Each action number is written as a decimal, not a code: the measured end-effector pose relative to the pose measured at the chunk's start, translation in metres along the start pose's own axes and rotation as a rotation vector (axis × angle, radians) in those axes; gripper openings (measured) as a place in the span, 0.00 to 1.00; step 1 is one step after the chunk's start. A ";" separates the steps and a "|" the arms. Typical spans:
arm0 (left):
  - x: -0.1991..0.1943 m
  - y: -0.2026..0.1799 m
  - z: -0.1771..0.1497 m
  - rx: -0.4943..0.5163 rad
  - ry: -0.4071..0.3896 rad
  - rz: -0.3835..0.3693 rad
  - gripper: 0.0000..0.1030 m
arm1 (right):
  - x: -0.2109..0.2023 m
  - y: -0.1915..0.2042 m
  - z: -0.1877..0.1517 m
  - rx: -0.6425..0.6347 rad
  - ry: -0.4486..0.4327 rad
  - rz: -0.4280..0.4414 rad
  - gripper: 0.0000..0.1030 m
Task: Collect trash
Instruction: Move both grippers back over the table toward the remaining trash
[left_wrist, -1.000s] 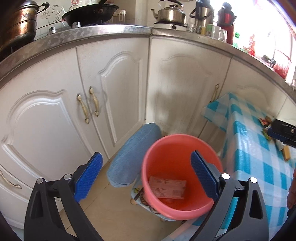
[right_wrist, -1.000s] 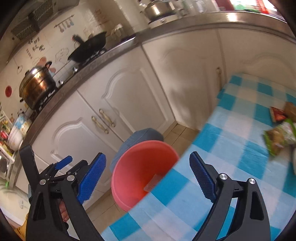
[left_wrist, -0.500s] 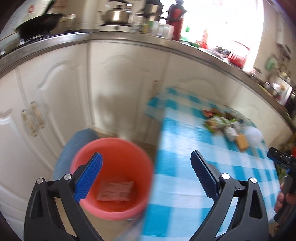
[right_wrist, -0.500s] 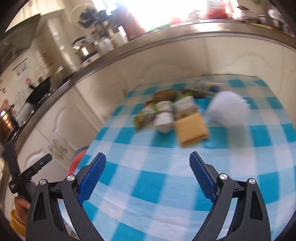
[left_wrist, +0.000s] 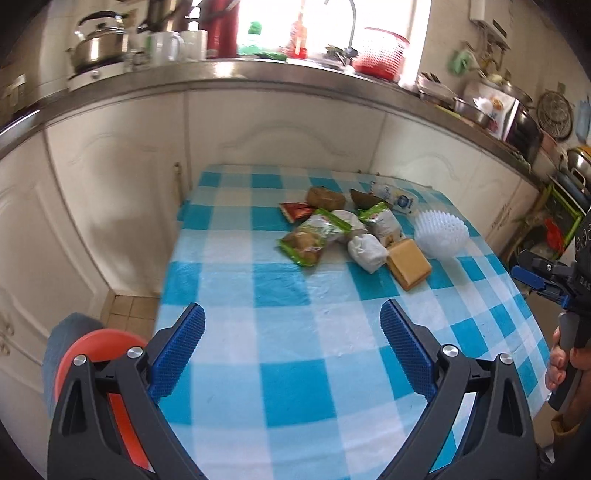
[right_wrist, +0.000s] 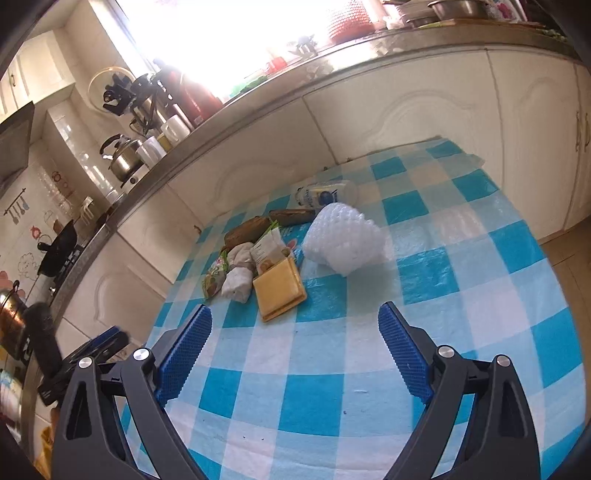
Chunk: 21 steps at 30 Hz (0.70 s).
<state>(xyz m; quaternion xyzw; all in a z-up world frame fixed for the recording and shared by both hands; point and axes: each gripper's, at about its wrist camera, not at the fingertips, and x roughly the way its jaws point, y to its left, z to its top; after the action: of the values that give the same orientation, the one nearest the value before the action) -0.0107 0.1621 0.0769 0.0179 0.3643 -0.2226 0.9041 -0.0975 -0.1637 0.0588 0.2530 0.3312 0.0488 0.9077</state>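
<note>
Left wrist view has the left claw (left_wrist: 291, 343) spread wide and gripping nothing, hanging above the near part of the tabletop (left_wrist: 295, 369) with its blue-and-white check cloth. Farther along that cloth sits the trash, huddled in one heap: a green snack wrapper (left_wrist: 306, 240), a red packet (left_wrist: 295, 211), a white wrapped lump (left_wrist: 367, 252), a flat tan box (left_wrist: 408, 263), a white bumpy foam net (left_wrist: 441, 233) just beside the box, and a plastic bottle (left_wrist: 393, 195) lying on its side behind. Down at the lower left, off the tabletop's edge, the rim of the red bucket (left_wrist: 92, 341) peeks out behind the claw's arm. From the right wrist view, the right claw (right_wrist: 294, 349) is likewise wide apart and holding nothing, poised over the cloth, the tan box (right_wrist: 279, 289) and foam net (right_wrist: 343, 240) ahead of it.
</note>
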 end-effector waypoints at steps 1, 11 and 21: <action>0.013 -0.004 0.005 0.023 0.012 -0.012 0.93 | 0.004 0.003 0.001 -0.003 0.010 0.004 0.88; 0.100 -0.023 0.045 0.156 0.092 -0.032 0.93 | 0.038 -0.016 0.029 0.035 0.033 -0.017 0.88; 0.149 -0.029 0.059 0.219 0.137 -0.044 0.93 | 0.081 -0.030 0.060 0.018 0.064 -0.063 0.88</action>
<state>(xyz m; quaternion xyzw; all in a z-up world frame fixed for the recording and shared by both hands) 0.1109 0.0666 0.0247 0.1237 0.3991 -0.2792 0.8646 0.0000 -0.1948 0.0362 0.2489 0.3680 0.0254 0.8955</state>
